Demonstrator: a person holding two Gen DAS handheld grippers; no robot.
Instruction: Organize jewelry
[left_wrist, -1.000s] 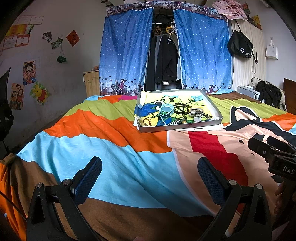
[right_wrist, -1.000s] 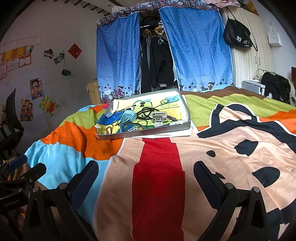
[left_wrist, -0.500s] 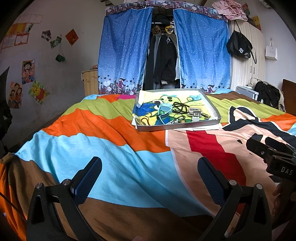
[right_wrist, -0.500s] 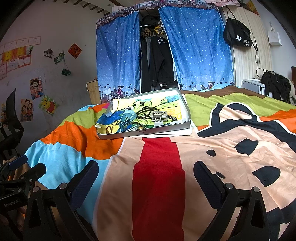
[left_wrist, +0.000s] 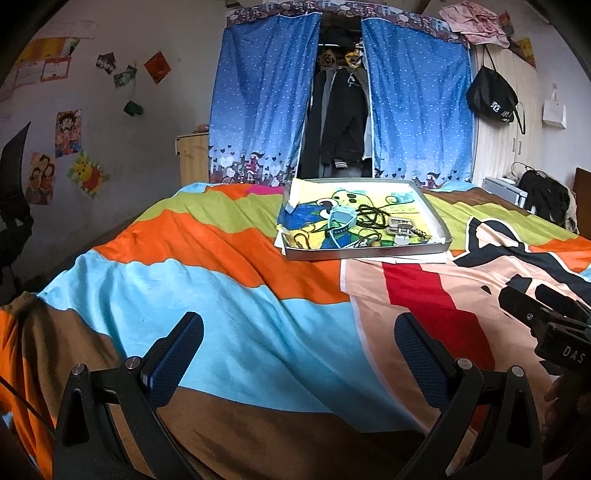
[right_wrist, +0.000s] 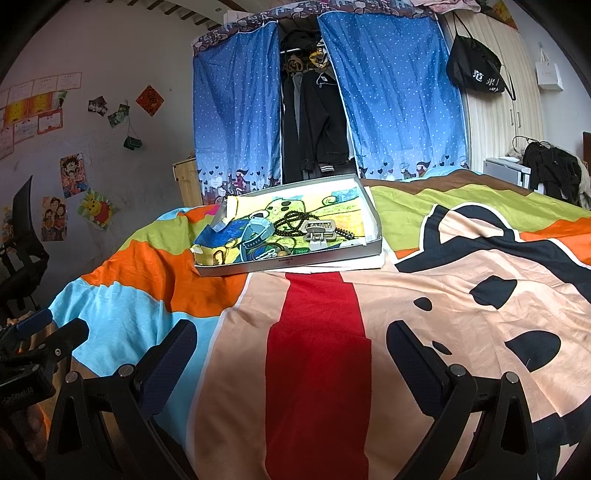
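On the bed, toward its far edge, a shallow grey tray (left_wrist: 369, 254) rests on the multicoloured bedspread (left_wrist: 221, 295), with white paper (right_wrist: 347, 264) showing from under its near edge. Tray interior is lined with a bright cartoon drawing. Jewelry lies in the near half of the tray: a dark beaded necklace (left_wrist: 371, 218) at centre, a light blue watch (left_wrist: 341, 218) to its left, a silver claw clip (right_wrist: 318, 230) toward the near right corner, and small gold-coloured pieces (left_wrist: 301, 238) at the near left corner. Items touch or overlap one another; finer detail cannot be made out.

Left gripper (left_wrist: 299, 354) hovers over the near edge of the bed above the blue and brown bands, tongs spread wide apart, nothing between them. Right gripper (right_wrist: 290, 363) hovers beside it over the red stripe, tongs likewise wide apart and empty. Both are well apart from the tray.

Blue dotted curtains (left_wrist: 266, 99) hang beyond the bed.
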